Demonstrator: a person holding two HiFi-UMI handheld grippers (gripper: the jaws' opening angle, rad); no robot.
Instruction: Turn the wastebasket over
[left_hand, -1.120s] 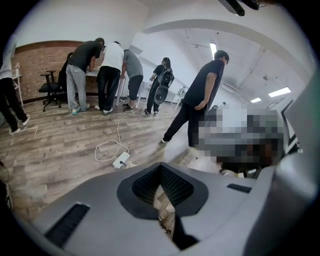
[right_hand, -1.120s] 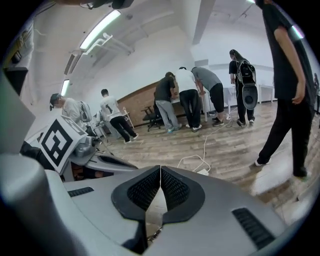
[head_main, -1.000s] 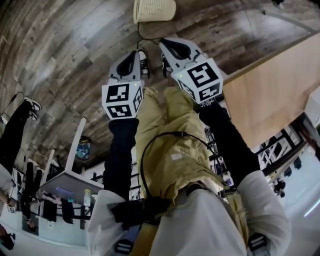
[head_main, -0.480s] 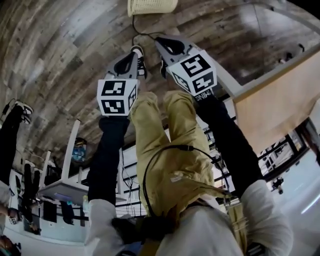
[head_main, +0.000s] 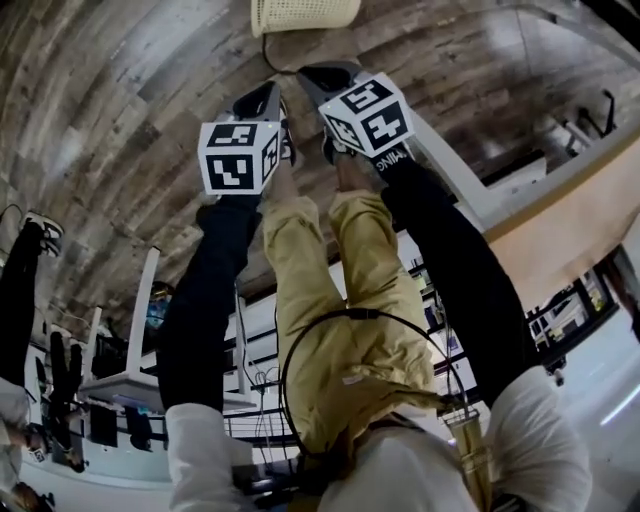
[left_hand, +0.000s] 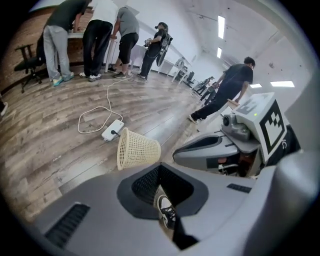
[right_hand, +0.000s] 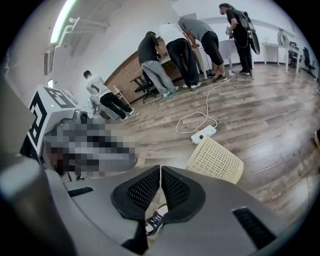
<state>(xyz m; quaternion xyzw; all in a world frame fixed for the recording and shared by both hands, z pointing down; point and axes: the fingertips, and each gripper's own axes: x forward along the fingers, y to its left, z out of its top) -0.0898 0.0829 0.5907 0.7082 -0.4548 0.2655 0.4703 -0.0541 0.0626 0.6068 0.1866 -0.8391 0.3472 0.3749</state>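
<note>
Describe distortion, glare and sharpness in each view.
Head view: strong fisheye curves the floor planks, wastebasket cut by the top edge. Left gripper view: dark round vignette, ceiling lights blown out. Right gripper view: even light, wastebasket sharp.

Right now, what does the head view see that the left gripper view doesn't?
Only the head view shows the person's tan trousers, dark sleeves and the marker cube on the left tool. Only the left gripper view shows the white power strip with its looped cable on the floor, and people standing far back. Both show the cream wastebasket, which lies on its side on the wooden floor, and the right tool.
</note>
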